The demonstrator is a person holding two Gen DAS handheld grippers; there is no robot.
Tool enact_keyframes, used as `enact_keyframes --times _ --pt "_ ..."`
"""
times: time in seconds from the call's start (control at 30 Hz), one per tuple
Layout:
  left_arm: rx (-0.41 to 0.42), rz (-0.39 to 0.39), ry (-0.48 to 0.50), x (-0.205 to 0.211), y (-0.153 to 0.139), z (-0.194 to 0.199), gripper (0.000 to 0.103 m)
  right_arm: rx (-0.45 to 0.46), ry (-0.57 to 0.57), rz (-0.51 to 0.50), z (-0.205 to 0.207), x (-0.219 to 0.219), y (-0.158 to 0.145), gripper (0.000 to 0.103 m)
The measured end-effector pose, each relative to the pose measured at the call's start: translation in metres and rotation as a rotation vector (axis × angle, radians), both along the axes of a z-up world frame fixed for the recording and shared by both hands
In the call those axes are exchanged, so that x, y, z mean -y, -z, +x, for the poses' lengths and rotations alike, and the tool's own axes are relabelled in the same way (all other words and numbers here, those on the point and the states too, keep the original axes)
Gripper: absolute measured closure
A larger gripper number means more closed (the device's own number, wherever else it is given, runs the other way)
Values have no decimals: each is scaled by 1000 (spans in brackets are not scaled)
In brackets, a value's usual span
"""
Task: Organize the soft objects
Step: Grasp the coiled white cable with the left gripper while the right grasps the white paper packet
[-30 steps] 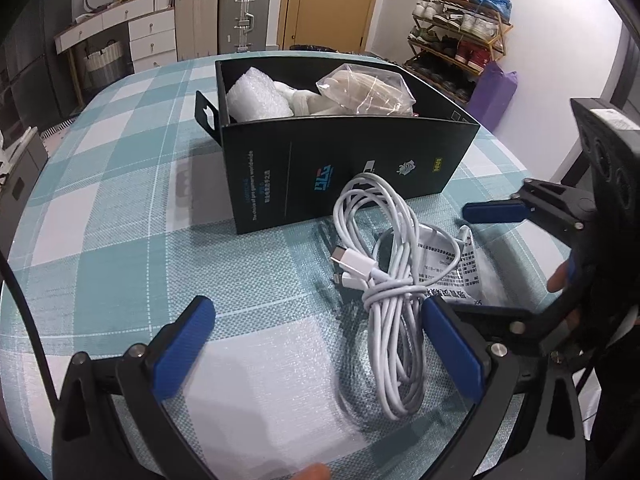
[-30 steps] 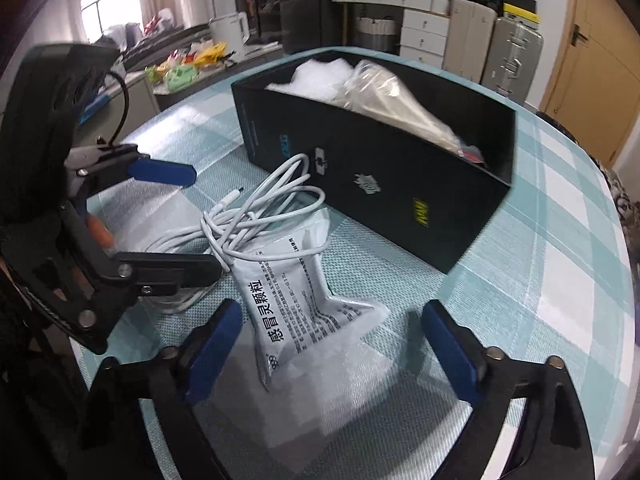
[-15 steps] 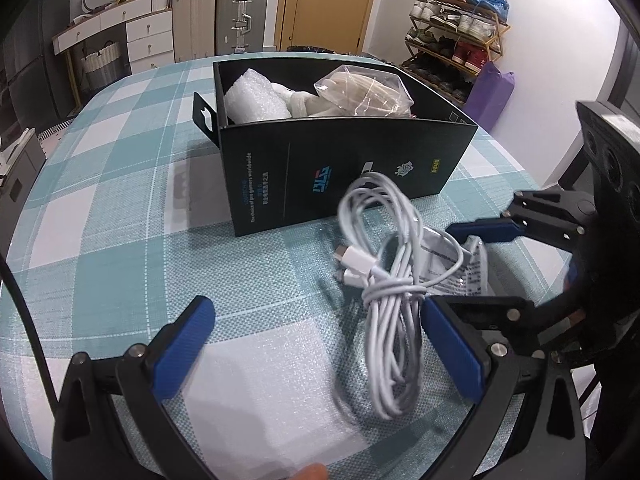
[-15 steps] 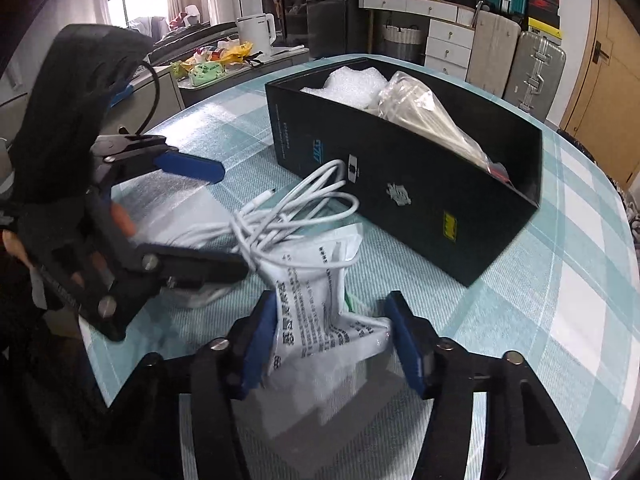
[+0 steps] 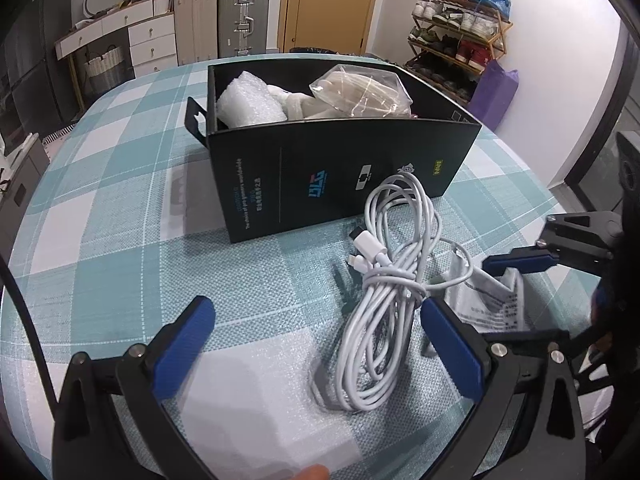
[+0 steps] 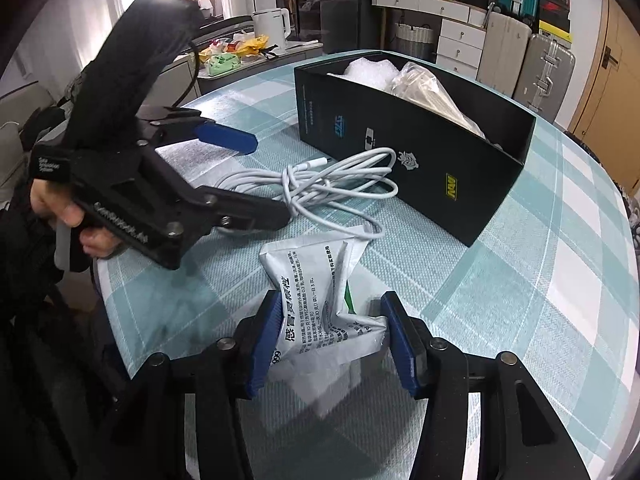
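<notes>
While right gripper (image 6: 330,334) closes, pinching sachet (image 6: 320,300) — print legible there only; left gripper (image 5: 320,352) spread.

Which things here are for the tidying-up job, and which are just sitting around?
For the job:
- white packet, squeezed in the right gripper, whose jaws are closing on it
- white cable on the table
- black box with bubble wrap and a clear bag inside
- left gripper, open

Just around:
- suitcases
- shoe rack
- kettle
</notes>
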State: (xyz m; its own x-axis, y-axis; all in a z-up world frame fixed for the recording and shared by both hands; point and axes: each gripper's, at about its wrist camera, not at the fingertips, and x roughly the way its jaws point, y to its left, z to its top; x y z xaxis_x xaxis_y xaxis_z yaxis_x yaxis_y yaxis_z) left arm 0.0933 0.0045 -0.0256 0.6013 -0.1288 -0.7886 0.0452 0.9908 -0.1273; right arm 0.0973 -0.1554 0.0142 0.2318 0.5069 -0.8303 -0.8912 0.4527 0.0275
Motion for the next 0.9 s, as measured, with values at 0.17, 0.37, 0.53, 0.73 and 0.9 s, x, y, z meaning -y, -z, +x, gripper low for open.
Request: enact_keyframes --times 0.17,0.37,0.53,0.73,0.9 --pt "6 25 36 9 0 1 6 0 26 6 -2 10 -2 52" --pt "43 94 95 24 -2 -3 43 4 38 1 -7 16 -4 52" --pt "58 80 118 24 -4 -5 58 2 64 12 -4 21 -4 52" --pt "100 102 165 35 -9 -15 70 14 100 54 -5 27 -8 53" --pt "114 86 179 36 -13 -20 91 27 109 82 -9 30 -12 54"
